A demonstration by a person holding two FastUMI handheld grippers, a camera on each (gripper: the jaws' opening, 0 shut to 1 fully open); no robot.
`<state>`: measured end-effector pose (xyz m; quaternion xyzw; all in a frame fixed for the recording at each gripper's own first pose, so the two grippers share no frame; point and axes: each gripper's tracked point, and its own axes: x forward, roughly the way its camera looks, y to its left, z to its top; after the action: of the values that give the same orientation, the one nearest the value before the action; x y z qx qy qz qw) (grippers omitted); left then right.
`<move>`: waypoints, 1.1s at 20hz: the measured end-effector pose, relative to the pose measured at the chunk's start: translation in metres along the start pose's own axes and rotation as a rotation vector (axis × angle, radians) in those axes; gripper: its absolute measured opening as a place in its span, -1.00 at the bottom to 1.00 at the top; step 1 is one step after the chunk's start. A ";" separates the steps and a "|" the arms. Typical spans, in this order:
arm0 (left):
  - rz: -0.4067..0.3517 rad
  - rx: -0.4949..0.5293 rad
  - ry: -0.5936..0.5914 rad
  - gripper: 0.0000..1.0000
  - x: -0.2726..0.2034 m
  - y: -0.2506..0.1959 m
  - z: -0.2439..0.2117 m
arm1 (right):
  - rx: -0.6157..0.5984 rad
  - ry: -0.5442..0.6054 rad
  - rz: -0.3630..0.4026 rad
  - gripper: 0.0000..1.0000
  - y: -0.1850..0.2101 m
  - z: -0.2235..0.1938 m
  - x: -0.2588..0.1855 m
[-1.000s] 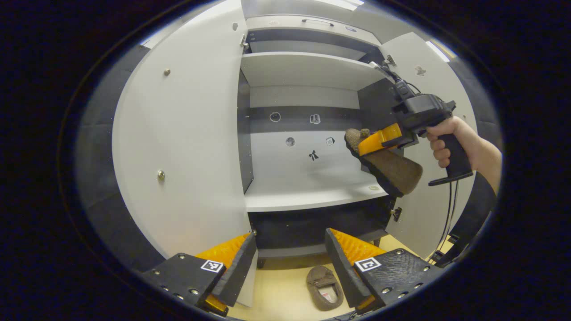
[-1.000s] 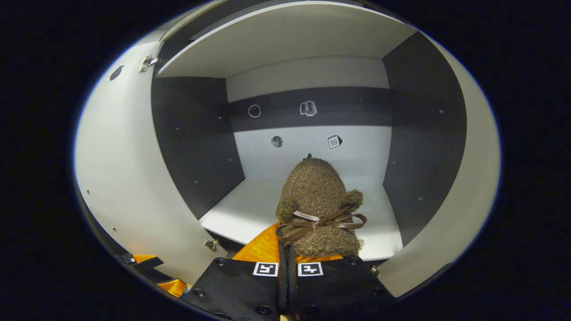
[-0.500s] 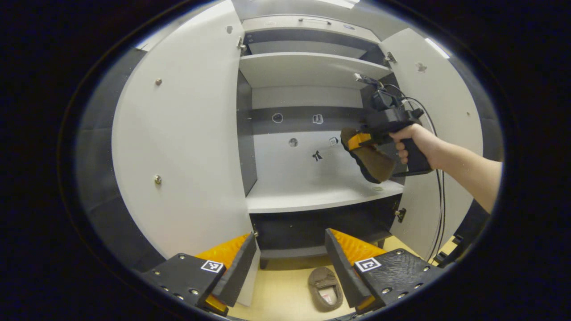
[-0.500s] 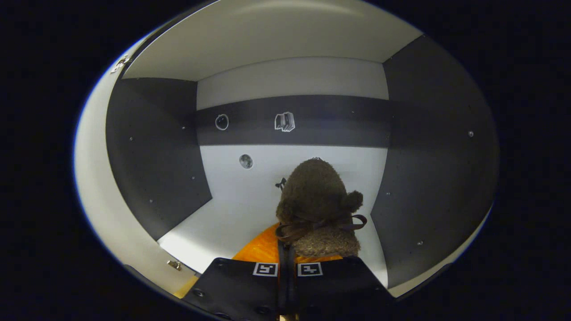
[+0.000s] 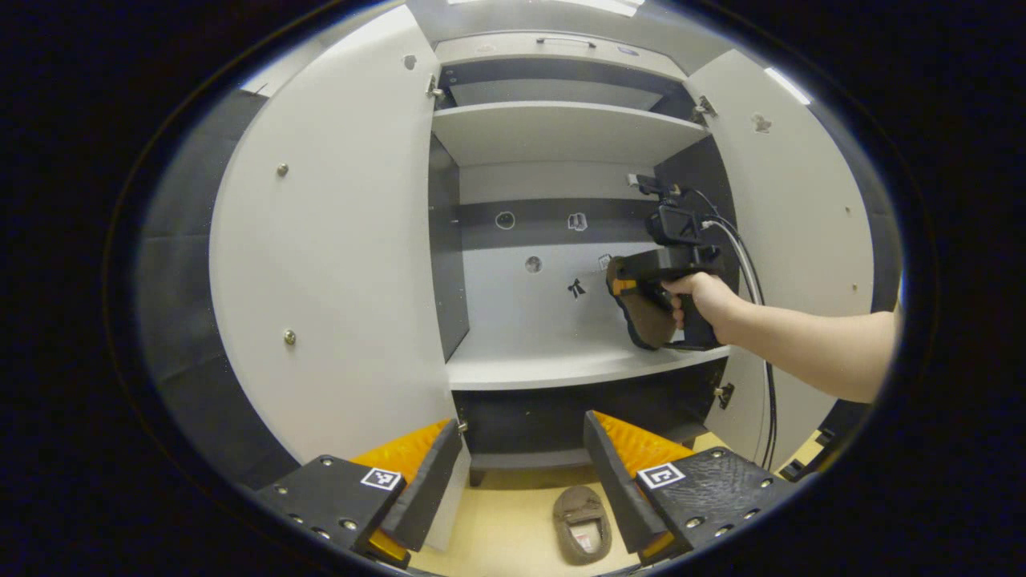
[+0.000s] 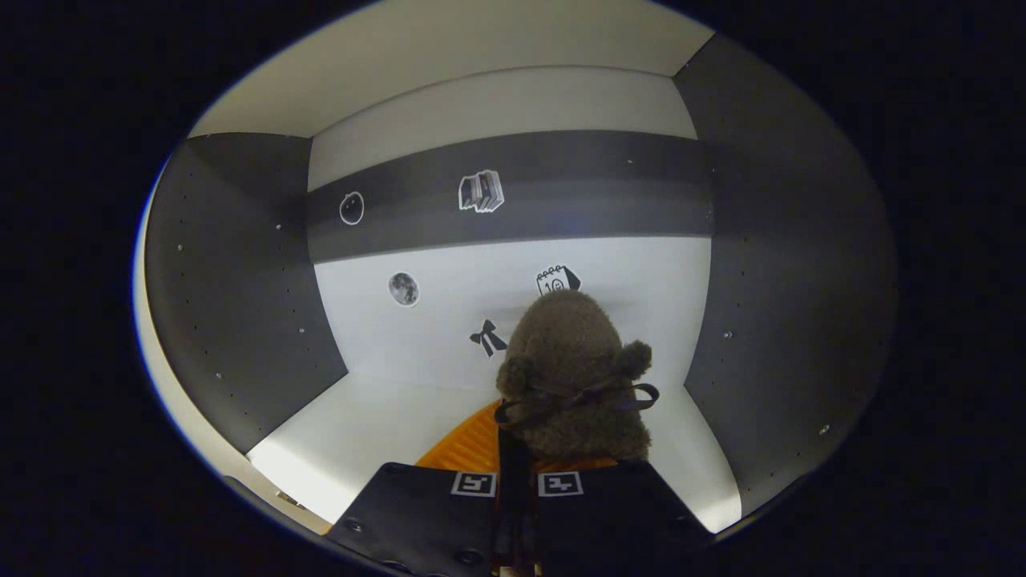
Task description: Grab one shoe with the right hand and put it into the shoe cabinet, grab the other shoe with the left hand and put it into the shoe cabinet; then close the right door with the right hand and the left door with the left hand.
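In the right gripper view the right gripper (image 6: 517,489) has its fingers closed together on a fuzzy brown slipper (image 6: 573,377), which juts out at twelve o'clock from the tips, toe toward the shoe cabinet's (image 6: 240,264) back wall, above the white shelf (image 6: 377,425). A thin dark bow crosses its upper between two small pompoms.

In the left gripper view, a hand (image 5: 705,300) with outstretched forearm holds that gripper (image 5: 633,284) inside the cabinet at about two o'clock. The left gripper (image 5: 521,473) hangs wide open, holding nothing; the second slipper (image 5: 583,525) lies on the tan floor (image 5: 505,537) at six o'clock between its fingers, opening upward. Both doors stand open.
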<state>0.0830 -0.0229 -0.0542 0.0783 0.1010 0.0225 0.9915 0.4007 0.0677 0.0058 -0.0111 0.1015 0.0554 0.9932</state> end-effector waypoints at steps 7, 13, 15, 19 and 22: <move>0.016 -0.023 0.023 0.80 -0.002 0.007 -0.011 | 0.012 0.124 0.055 -0.25 0.016 -0.031 0.003; -0.001 -0.024 0.010 0.94 -0.002 0.008 -0.010 | -0.009 0.131 0.083 0.86 0.030 -0.012 -0.033; -0.010 -0.033 0.013 0.76 -0.001 0.008 -0.014 | -0.020 0.112 0.095 0.86 0.031 0.000 -0.052; -0.030 -0.038 0.024 0.66 0.001 0.008 -0.022 | -0.037 0.034 0.110 0.95 0.033 0.031 -0.094; -0.040 -0.030 0.038 0.67 0.005 0.010 -0.031 | -0.071 -0.025 0.076 0.95 0.025 0.042 -0.126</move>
<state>0.0813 -0.0081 -0.0841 0.0609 0.1211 0.0058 0.9908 0.2837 0.0800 0.0725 -0.0418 0.0875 0.0968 0.9906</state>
